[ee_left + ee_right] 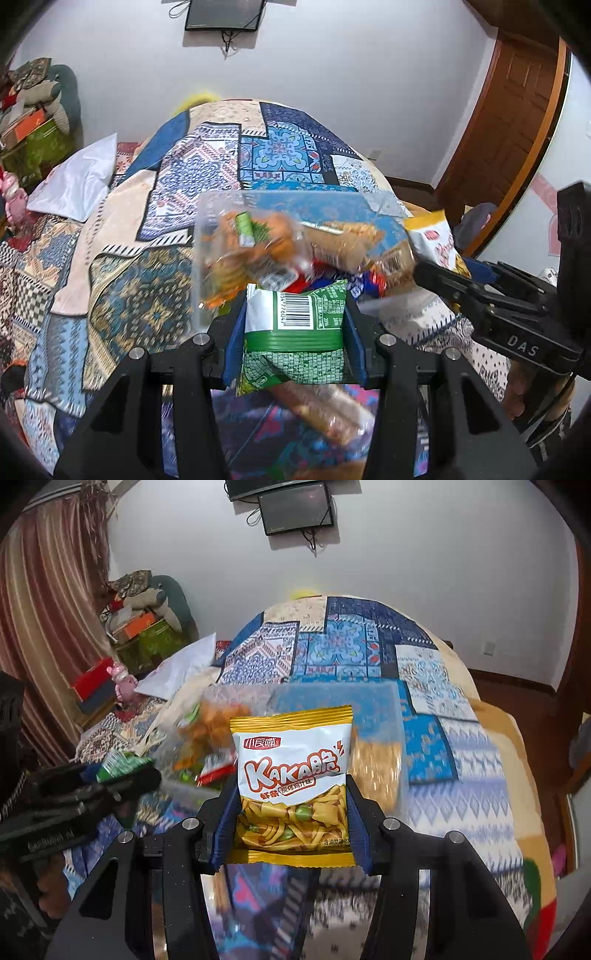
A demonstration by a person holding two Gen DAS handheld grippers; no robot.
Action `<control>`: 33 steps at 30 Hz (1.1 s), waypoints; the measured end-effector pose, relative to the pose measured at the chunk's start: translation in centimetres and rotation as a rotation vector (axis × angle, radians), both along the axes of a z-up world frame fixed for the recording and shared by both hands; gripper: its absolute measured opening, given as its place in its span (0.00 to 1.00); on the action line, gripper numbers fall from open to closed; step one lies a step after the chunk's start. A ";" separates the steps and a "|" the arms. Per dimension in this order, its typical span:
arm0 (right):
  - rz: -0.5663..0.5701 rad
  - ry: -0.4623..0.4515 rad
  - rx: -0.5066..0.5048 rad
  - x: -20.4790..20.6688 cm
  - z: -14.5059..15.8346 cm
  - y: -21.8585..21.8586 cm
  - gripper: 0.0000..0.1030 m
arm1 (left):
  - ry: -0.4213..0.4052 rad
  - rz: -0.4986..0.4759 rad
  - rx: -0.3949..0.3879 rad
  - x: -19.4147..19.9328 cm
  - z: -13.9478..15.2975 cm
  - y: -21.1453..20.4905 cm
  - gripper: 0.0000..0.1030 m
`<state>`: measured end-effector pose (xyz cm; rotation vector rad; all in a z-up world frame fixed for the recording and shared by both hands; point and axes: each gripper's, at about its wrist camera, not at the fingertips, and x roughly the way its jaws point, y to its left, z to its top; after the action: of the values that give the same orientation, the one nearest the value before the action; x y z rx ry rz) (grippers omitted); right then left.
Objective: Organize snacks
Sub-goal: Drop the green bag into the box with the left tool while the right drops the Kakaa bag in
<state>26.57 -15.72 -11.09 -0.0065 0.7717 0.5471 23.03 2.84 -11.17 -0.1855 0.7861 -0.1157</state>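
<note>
Left gripper: clamped on green packet. Right gripper: clamped on yellow packet. Step: carrying. Next, likely: release into clear bin, frame centre.

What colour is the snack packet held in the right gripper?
Yellow-gold and white snack packet with orange-red lettering; clearest in the right wrist view.

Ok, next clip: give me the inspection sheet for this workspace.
Surface: bed under a patchwork quilt.
Job's things: clear plastic bin holding mixed snacks; green snack packet; yellow KAKA snack packet.
Clutter: white pillow; plush toys and boxes beside the bed.
Grippers: left gripper clamps the green packet; right gripper clamps the yellow packet.
Cables: hanging below the wall screen.
Surroundings: striped curtain, wooden door.
</note>
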 end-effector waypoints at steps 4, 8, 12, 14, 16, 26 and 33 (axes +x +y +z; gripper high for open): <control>-0.024 -0.002 0.017 1.9 0.3 0.4 0.47 | 0.014 -0.002 -0.015 2.3 -0.7 -0.1 0.45; -0.053 0.015 0.056 4.1 0.2 0.5 0.47 | 0.020 -0.002 -0.012 4.3 -1.3 -0.1 0.45; -0.058 0.027 0.067 5.5 -0.4 1.0 0.47 | 0.019 -0.009 -0.006 5.4 -2.1 -0.2 0.45; -0.052 0.032 0.061 5.8 -0.7 1.4 0.47 | 0.028 -0.005 -0.001 5.9 -2.5 -0.3 0.45; -0.048 0.037 0.049 6.1 -1.2 1.7 0.47 | 0.038 0.002 -0.004 6.4 -3.1 -0.2 0.46; -0.049 0.012 -0.048 5.7 -1.4 2.1 0.64 | 0.032 0.001 0.018 5.8 -3.0 -0.8 0.63; -0.044 0.001 -0.026 3.8 -0.1 0.6 0.69 | 0.028 0.020 -0.001 3.7 -1.4 0.1 0.65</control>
<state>30.40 -15.15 -11.18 -0.0138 0.7786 0.4956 26.73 2.94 -12.60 -0.1962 0.8115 -0.0945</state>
